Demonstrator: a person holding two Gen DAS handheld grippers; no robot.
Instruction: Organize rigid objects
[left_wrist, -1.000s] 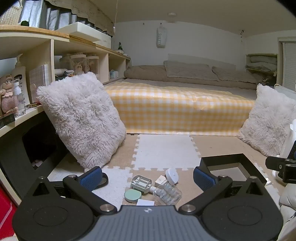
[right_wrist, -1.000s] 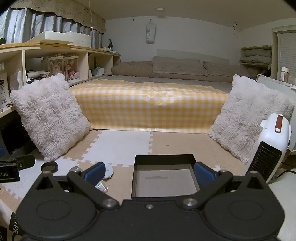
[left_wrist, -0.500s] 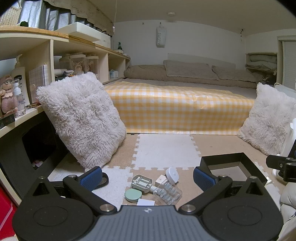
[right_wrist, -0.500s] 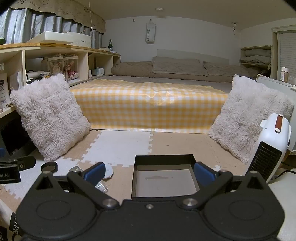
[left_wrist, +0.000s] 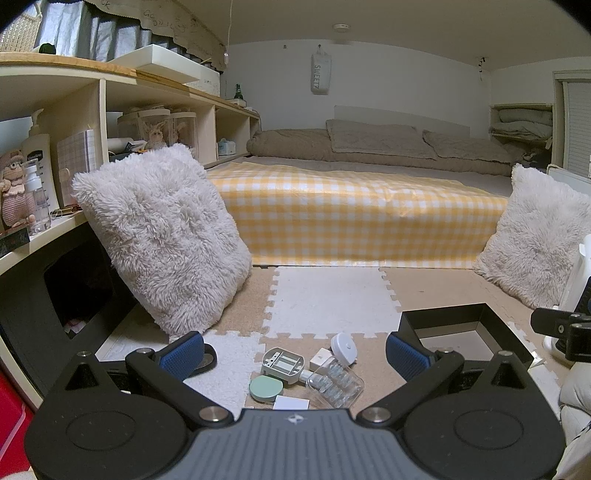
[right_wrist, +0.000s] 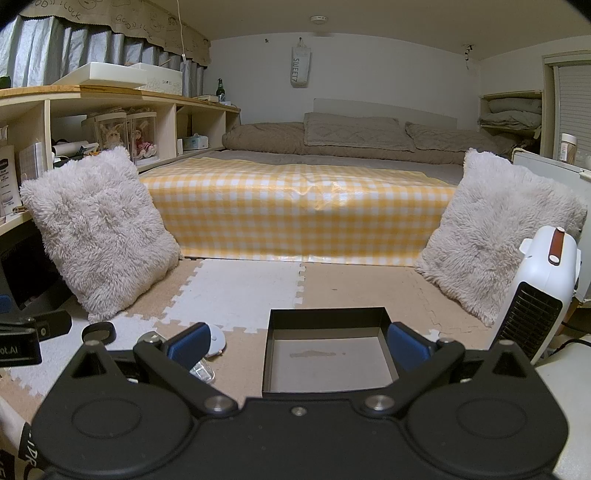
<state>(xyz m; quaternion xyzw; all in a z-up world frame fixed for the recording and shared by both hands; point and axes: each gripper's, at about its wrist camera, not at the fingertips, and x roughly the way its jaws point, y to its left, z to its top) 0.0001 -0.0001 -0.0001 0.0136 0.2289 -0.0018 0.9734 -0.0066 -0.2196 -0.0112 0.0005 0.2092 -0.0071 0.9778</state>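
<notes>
Your little things (left_wrist: 310, 376) sit in a pile, low in the middle.
Both hand-held grippers (left_wrist: 293, 356) (right_wrist: 295, 343) are wide open over the puzzle floor mat (left_wrist: 332, 295), near the black box (right_wrist: 327, 354).

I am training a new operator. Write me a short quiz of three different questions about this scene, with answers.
1. True or false: the black box already holds some of the small items.
2. Which lies nearest the left tongs? A) green disc B) heater C) left pillow
3. Fill in: both the left tongs and the right tongs are ____ and hold nothing.

Key
1. False: the box shows only a bare floor inside.
2. A: the disc lies on the mat between the fingers, beside the clear case and the white puck.
3. open
</notes>
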